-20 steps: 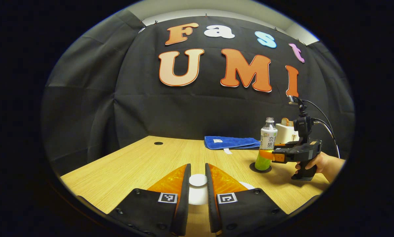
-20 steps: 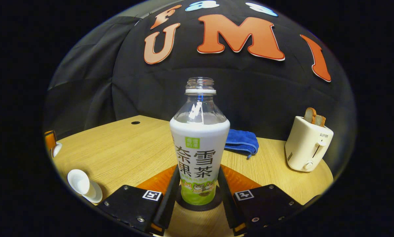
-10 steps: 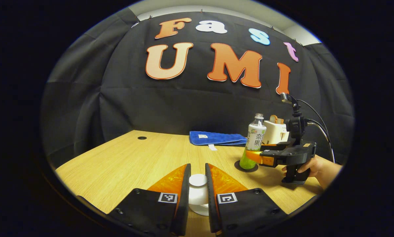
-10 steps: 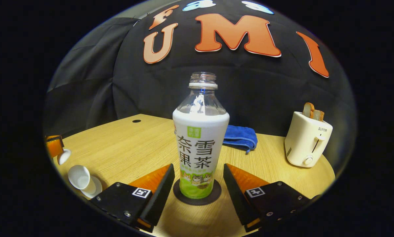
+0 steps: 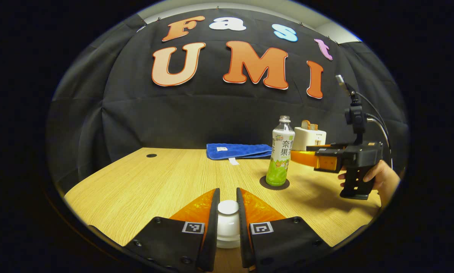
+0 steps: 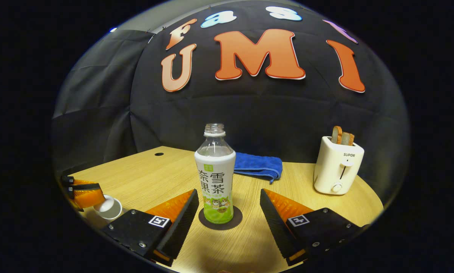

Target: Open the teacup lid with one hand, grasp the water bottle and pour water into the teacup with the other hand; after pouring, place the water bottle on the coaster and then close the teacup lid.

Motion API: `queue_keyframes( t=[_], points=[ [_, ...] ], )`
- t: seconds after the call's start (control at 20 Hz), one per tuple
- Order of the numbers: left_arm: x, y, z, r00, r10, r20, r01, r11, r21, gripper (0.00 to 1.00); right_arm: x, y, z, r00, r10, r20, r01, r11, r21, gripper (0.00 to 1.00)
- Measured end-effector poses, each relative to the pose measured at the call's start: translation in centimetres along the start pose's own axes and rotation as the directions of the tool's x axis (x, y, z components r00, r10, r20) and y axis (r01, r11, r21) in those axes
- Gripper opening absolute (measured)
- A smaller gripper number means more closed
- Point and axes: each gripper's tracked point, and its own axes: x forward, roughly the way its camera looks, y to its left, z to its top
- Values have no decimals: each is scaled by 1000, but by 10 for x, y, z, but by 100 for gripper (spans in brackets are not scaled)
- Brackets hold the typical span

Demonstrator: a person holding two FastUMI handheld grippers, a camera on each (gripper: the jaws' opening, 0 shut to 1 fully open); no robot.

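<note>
Across the wooden table (image 6: 143, 170), the water bottle (image 6: 215, 178) stands upright on the dark coaster (image 6: 236, 222), uncapped, at the centre. The right gripper (image 6: 228, 204) sits back from it, fingers spread wide and touching nothing. Far to the left, the left gripper (image 5: 228, 212) has both fingers clamped on the white teacup lid (image 5: 228, 207), low over the table near the teacup (image 6: 109, 207). Bottle placed, judging by this; closing the cup is in hand. Next move calls for centring the lid over the rim, then letting go.
</note>
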Motion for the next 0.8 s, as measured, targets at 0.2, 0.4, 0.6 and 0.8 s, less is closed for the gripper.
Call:
queue_keyframes(
  t=[0.2, 0.4, 0.6, 0.8],
  points=[
    [3, 2, -8, 999, 29, -24, -27, 998, 61, 30, -22, -6, 12, 999, -12, 50, 13, 1000, -28, 97],
    [4, 0, -14, 999, 24, -37, -21, 998, 64, 30, -38, -6, 19, 997, -6, 72, 8, 1000, -27, 97],
    [3, 0, -14, 999, 24, -34, -21, 997, 80, 34, -50, -7, 26, 995, -15, 94, 19, 999, -41, 97],
    [-8, 4, 26, 996, 46, 76, -52, 996, 75, 60, -68, -8, 37, 992, -23, 126, 27, 999, -29, 97]
  ],
)
